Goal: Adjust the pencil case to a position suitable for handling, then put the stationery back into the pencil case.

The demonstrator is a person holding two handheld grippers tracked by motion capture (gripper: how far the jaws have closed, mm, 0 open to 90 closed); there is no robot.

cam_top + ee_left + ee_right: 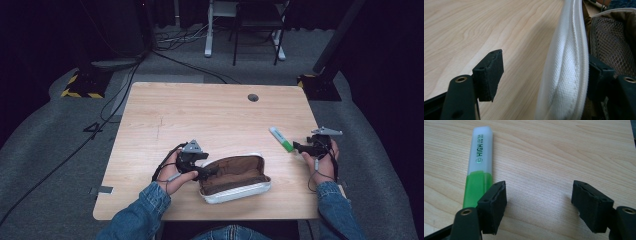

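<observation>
On the table (165,107), the left gripper (207,171) stands with jaws apart astride the white rim of the already unzipped pencil case (235,177), gripping nothing, while the highlighter (281,139) lies outside it, just beside the wide-open, empty right gripper (299,146), not yet picked up.

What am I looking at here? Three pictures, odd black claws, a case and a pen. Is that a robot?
No robot: a person in denim sleeves holds a hand-held gripper in each hand. One picture looks down from above the wooden table. The other two come from cameras riding on the grippers, looking along their black jaws. The left gripper stands open around the white rim of an unzipped pencil case, one jaw inside, without pinching it. The right gripper is open and empty beside a green highlighter lying on the table. Nothing is held.
</observation>
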